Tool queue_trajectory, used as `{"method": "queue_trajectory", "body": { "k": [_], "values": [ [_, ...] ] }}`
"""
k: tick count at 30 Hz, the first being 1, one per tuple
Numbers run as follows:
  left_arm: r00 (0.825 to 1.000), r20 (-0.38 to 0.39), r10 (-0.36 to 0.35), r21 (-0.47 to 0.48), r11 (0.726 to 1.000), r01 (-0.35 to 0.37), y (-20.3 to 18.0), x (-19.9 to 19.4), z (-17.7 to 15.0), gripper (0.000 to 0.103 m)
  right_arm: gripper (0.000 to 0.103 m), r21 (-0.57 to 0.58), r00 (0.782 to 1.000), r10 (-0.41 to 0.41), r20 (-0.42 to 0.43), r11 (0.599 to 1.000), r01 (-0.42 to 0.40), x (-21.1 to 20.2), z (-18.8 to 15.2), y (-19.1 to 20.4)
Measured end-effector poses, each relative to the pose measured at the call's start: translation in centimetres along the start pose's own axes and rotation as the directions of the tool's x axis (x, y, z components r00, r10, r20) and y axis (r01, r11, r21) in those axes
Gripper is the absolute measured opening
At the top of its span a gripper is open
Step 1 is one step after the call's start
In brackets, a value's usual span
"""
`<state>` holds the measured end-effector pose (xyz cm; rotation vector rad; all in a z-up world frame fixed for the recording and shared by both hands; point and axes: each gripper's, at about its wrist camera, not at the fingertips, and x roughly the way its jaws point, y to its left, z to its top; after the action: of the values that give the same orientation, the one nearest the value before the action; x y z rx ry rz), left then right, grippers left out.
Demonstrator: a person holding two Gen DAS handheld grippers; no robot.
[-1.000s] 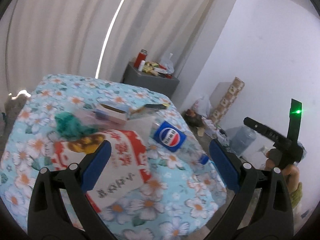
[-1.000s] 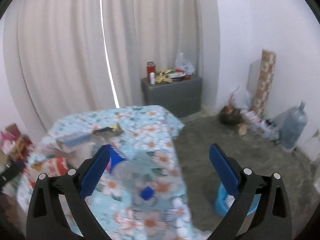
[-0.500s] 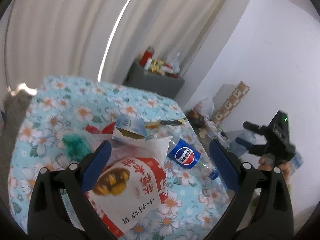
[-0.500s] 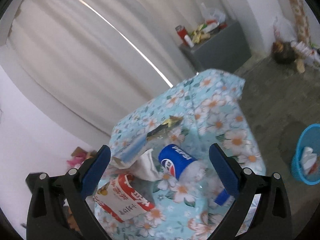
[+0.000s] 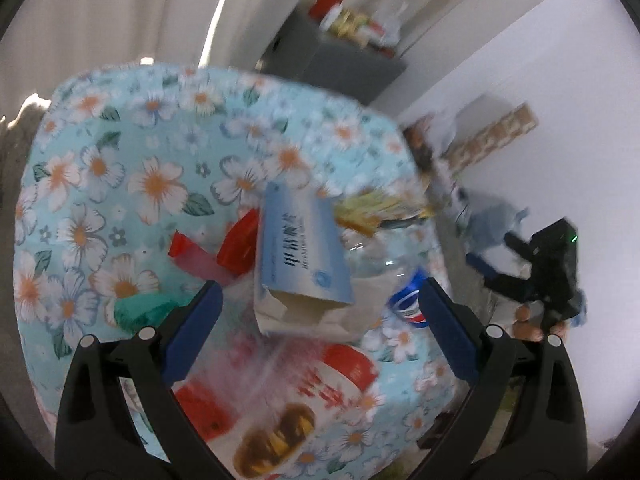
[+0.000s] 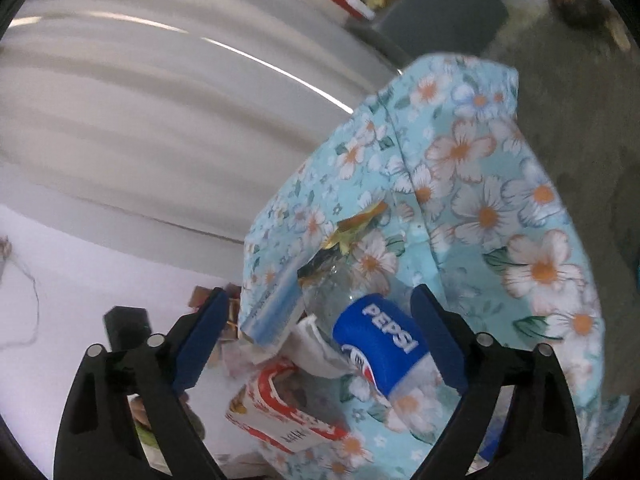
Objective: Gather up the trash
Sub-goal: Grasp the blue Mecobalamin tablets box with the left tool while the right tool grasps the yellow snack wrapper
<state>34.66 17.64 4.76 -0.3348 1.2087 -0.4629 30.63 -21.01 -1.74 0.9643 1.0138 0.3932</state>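
The left tool hangs over the table with its blue pads spread wide and nothing pressed between them. The right tool is closing, its pads not yet touching anything, though the Pepsi bottle lies on its side between them.

Taking that bottle as the landmark: nearest the viewer, on its near side, lies a red and white snack bag. A crumpled white tissue touches the bottle's label. Just beside the bottle rests an open blue and white carton. A green wad and red wrappers sit beyond the carton, away from the bottle. A yellow wrapper lies just past the bottle's clear base. Far behind the bottle, against the curtain, stands a grey cabinet carrying small, blurred items.
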Motion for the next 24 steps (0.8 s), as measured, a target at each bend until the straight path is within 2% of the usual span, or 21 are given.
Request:
{"method": "queue_trajectory", "body": {
  "k": [4,8,12,18,24],
  "values": [
    [0.993,-0.113,0.029,0.061,0.998,-0.022,-0.4,3.3,2.0,0.094,0.084,0.072,1.000,0.000,-0.028,0.997,0.002,2.1,1.8,-1.1],
    [0.982,-0.182,0.056,0.079,0.996,-0.042,-0.3,5.7,3.8,0.094,0.084,0.113,0.998,-0.011,-0.065,0.993,0.018,4.2,3.1,-2.0],
    [0.960,-0.257,0.112,0.114,0.990,-0.085,-0.5,8.0,4.7,0.094,0.084,0.125,0.996,-0.028,-0.086,0.991,0.038,5.6,3.8,-2.4],
    [0.944,-0.300,0.139,0.142,0.985,-0.100,-0.8,9.7,5.0,0.094,0.084,0.152,0.993,-0.049,-0.108,0.986,0.065,7.4,4.8,-3.3],
    [0.915,-0.358,0.184,0.193,0.974,-0.120,-1.2,11.5,4.9,0.094,0.080,0.162,0.992,-0.040,-0.120,0.985,0.060,8.6,5.2,-3.6]
  ]
}}
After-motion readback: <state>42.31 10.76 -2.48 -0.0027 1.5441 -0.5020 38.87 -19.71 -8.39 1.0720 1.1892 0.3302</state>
